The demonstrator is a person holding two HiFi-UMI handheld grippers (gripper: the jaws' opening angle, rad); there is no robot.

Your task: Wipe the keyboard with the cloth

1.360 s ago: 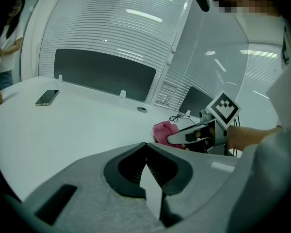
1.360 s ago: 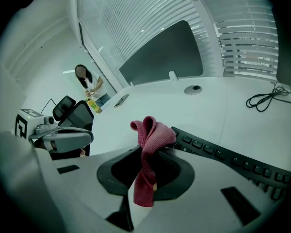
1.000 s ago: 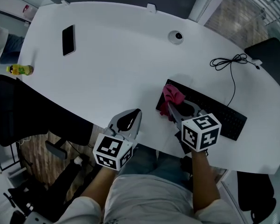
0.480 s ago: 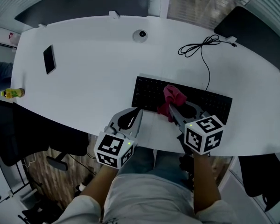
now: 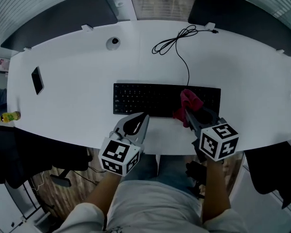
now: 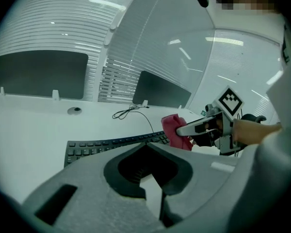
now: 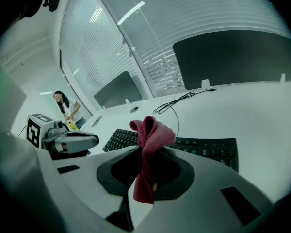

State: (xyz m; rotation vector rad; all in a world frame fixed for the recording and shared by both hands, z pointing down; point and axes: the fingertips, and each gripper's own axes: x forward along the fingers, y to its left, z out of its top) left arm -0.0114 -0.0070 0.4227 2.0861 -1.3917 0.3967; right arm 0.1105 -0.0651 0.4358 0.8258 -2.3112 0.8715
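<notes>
We pinch the cloth [image 5: 190,100] in the right gripper [image 5: 188,114], with the left gripper [image 5: 143,116] pressed together. Unheld, the keyboard [image 5: 145,99] may slide.

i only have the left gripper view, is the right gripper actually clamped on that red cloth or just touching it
Observer: Clamped. In the right gripper view, the right gripper has its jaws shut on the cloth, which bunches up above them and hangs down below.
Operator: where along the keyboard is it
Observer: The head view puts the cloth over the right part of the keyboard, near the front edge. I cannot tell whether it touches the keys.
Operator: anything off to my left i should know about
Observer: A small yellow-green bottle lies at the left edge of the table, far from both grippers.
</notes>
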